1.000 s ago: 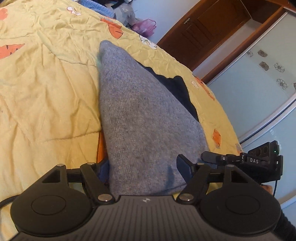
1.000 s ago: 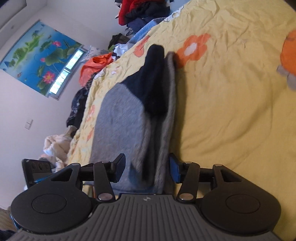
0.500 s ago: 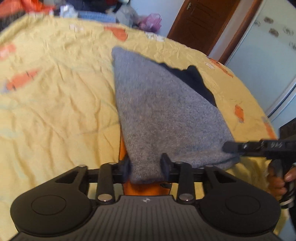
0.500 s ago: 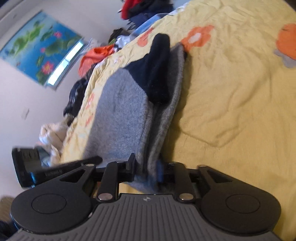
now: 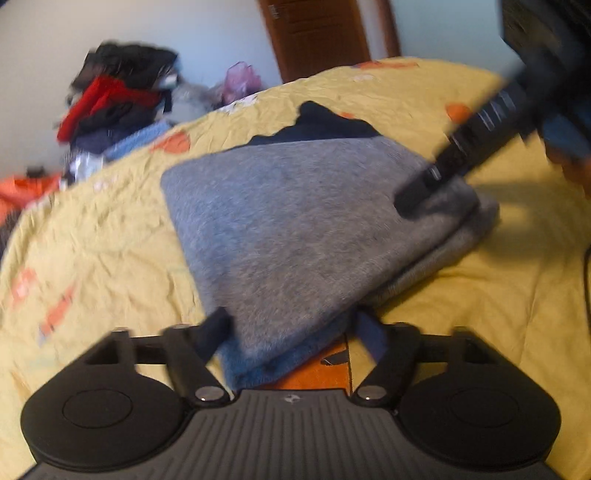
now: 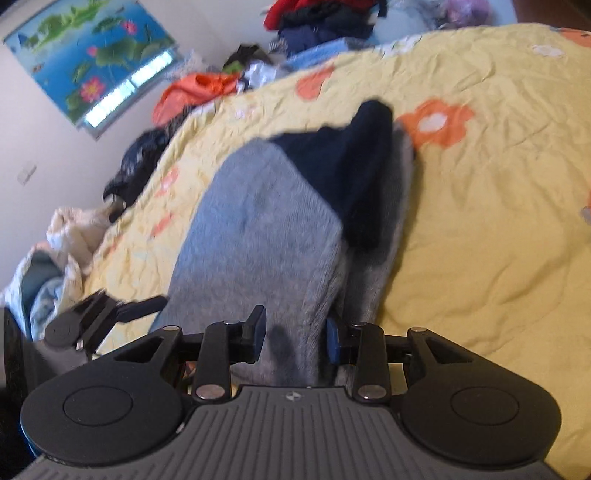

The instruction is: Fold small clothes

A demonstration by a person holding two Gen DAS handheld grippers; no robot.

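A grey knitted garment (image 5: 295,221) with a dark navy part (image 5: 325,125) lies folded on the yellow flowered quilt (image 5: 103,229). Its near corner sits between the fingers of my left gripper (image 5: 293,330). Those jaws are opening, and the pads look just clear of the cloth. In the right wrist view my right gripper (image 6: 295,330) is shut on a bunched grey edge of the same garment (image 6: 258,229). The navy part (image 6: 354,177) lies beyond it. One right finger (image 5: 454,158) shows in the left view, pressing the garment's far right corner. The left gripper (image 6: 110,314) appears at the left of the right view.
A pile of red and dark clothes (image 5: 118,96) lies beyond the bed's far edge, with a brown door (image 5: 317,33) behind. Orange cloth (image 6: 195,88) and white bedding (image 6: 70,229) lie off the bed's side, under a lotus picture (image 6: 92,59).
The left gripper closed on the garment's near corner, then widened again while it rolled and swung sideways. The right gripper closed on the garment's edge and rose a little.
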